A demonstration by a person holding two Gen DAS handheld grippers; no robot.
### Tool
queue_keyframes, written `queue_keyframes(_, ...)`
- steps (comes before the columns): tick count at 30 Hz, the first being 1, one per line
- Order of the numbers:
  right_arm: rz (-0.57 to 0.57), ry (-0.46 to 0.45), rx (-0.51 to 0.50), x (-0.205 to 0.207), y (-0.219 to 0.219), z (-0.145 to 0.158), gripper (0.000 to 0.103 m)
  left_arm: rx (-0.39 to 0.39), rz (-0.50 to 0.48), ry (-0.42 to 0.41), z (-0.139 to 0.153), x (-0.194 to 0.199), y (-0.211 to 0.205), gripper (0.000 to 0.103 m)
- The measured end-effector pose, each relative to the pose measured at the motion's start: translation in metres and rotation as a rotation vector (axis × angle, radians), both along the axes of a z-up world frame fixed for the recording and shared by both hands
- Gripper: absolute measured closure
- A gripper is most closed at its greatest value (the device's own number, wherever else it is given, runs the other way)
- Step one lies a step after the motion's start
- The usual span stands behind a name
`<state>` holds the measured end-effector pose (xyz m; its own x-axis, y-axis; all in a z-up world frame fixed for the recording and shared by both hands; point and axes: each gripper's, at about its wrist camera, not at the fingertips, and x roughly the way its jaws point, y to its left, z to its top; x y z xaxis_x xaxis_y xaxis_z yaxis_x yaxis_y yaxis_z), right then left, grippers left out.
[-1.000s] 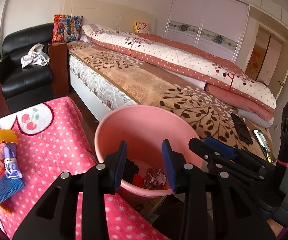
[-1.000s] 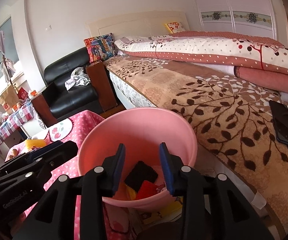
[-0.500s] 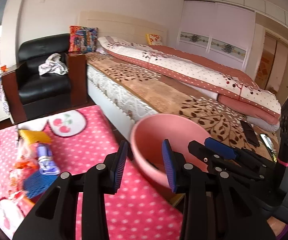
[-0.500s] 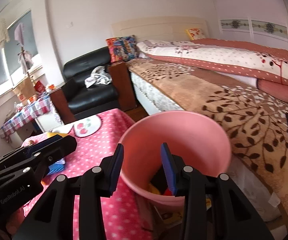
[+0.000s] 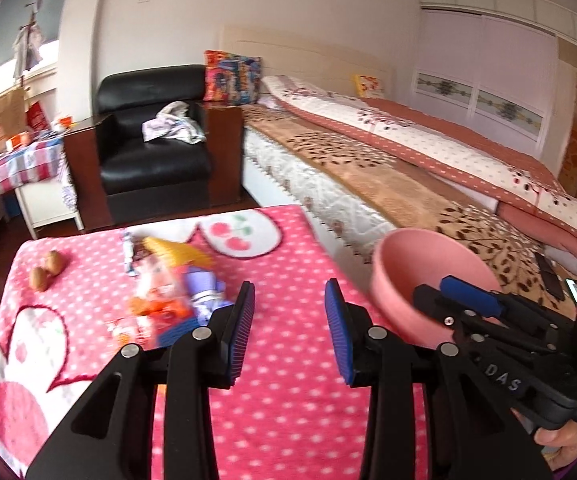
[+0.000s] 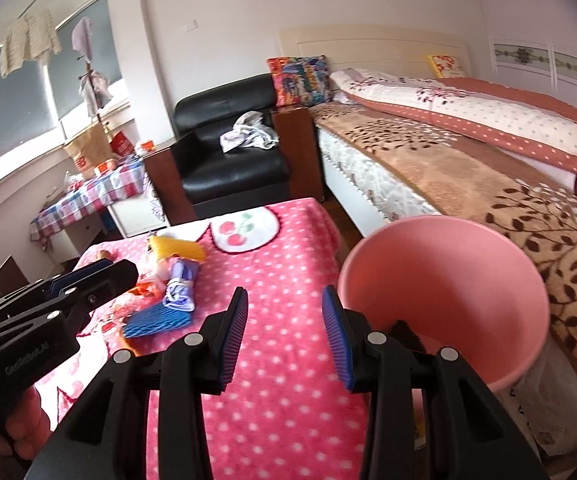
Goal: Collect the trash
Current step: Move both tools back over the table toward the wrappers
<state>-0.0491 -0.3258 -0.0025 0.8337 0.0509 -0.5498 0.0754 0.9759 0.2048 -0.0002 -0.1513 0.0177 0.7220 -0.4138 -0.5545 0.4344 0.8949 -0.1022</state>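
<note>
A heap of trash [image 5: 172, 280] [image 6: 172, 280] lies on the pink polka-dot cloth [image 5: 288, 400] [image 6: 288, 392]: a yellow wrapper [image 6: 180, 249], a purple packet [image 6: 180, 290], a blue piece [image 6: 156, 320] and orange scraps [image 5: 156, 307]. Two brown nuts [image 5: 46, 270] lie to its left. The pink bin [image 5: 420, 280] [image 6: 448, 288] stands at the cloth's right edge with dark scraps inside. My left gripper [image 5: 288, 316] hovers open and empty over the cloth, right of the heap. My right gripper [image 6: 284, 320] is open and empty between heap and bin.
A bed [image 6: 468, 168] with a brown leaf blanket runs along the right, a phone [image 5: 548, 276] lying on it. A black armchair [image 5: 156, 152] with a crumpled cloth stands behind. A small checked-cloth table [image 6: 88, 196] with boxes sits at the far left.
Both grippers have swung left from above the pink bin toward the cloth. The trash heap has come into fuller view and the bin has slid to the right. Both stay open and empty.
</note>
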Motion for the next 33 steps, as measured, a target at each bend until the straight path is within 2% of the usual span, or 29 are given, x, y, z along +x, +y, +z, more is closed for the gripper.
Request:
queue_keyframes(9, 0.092, 0.018, -0.011, 0.023, 0.036, -0.005, 0.065, 0.023, 0.150, 0.014, -0.010, 0.005, 0.067, 0.067)
queue_keyframes(14, 0.148, 0.038, -0.020, 0.034, 0.057, -0.011, 0.065, 0.022, 0.244, 0.078, -0.027, 0.010, 0.108, 0.067)
queue_keyframes(18, 0.184, 0.055, -0.027, 0.042, 0.072, -0.017, 0.065, -0.007, 0.295, 0.140, -0.040, 0.017, 0.130, 0.067)
queue_keyframes(23, 0.203, 0.075, -0.021, 0.052, 0.083, -0.024, 0.065, -0.046, 0.305, 0.197, -0.048, 0.031, 0.137, 0.067)
queue_keyframes(30, 0.240, 0.086, -0.022, 0.060, 0.089, -0.031, 0.065, -0.078, 0.295, 0.285, -0.062, 0.056, 0.125, 0.067)
queue_keyframes(33, 0.253, 0.093, -0.018, 0.065, 0.091, -0.032, 0.065, -0.058, 0.293, 0.325, -0.072, 0.064, 0.117, 0.067)
